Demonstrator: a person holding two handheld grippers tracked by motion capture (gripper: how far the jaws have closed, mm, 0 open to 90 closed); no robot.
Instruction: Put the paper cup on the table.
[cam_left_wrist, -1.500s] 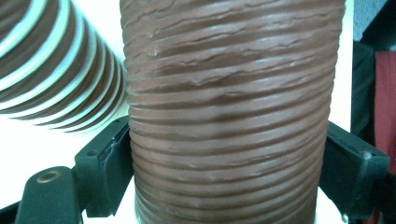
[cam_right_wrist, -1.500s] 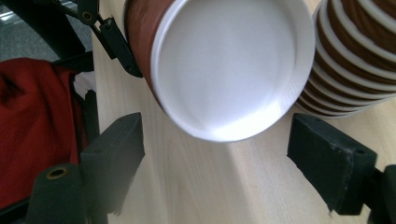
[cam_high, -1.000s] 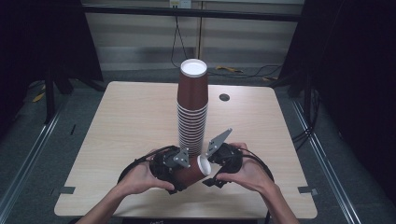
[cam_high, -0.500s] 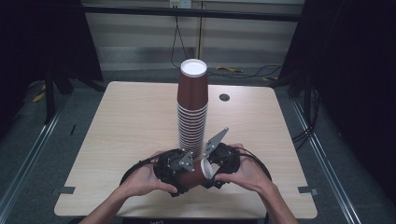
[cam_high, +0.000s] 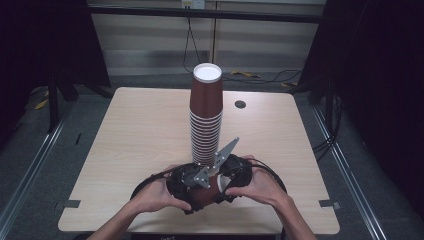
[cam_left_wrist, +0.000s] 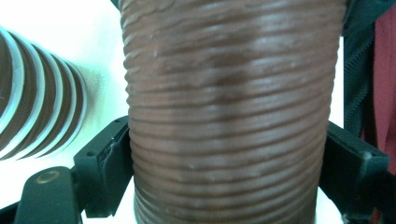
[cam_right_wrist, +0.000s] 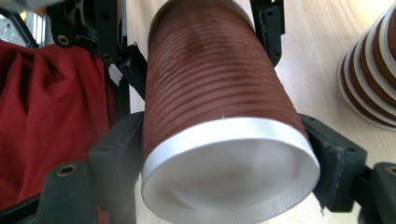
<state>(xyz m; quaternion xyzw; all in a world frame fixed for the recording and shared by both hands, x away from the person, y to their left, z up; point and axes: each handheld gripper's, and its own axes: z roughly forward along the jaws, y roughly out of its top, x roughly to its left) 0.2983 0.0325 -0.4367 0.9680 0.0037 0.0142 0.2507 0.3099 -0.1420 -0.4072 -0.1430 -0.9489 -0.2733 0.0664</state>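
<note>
A tall upside-down stack of brown paper cups (cam_high: 206, 120) stands mid-table, also in the gripper views (cam_left_wrist: 37, 107) (cam_right_wrist: 373, 79). In front of it, near the table's front edge, a single ribbed brown cup (cam_high: 206, 196) lies level between both hands. My left gripper (cam_high: 187, 182) is shut on its body (cam_left_wrist: 224, 93), one pad against each side (cam_left_wrist: 229, 158). My right gripper (cam_high: 232, 177) has just been closing, and its pads now press on the cup (cam_right_wrist: 210, 79) just behind the white rim (cam_right_wrist: 229, 154).
The wooden table (cam_high: 125, 140) has a small dark cable hole (cam_high: 240, 104) at the back right. Red cloth (cam_right_wrist: 46, 116) hangs left of the cup in the right gripper view. Black cables loop beside both hands. Dark floor surrounds the table.
Both hands stay at the table's front. The cup's white mouth shows less, with the right gripper drawn in around it.
</note>
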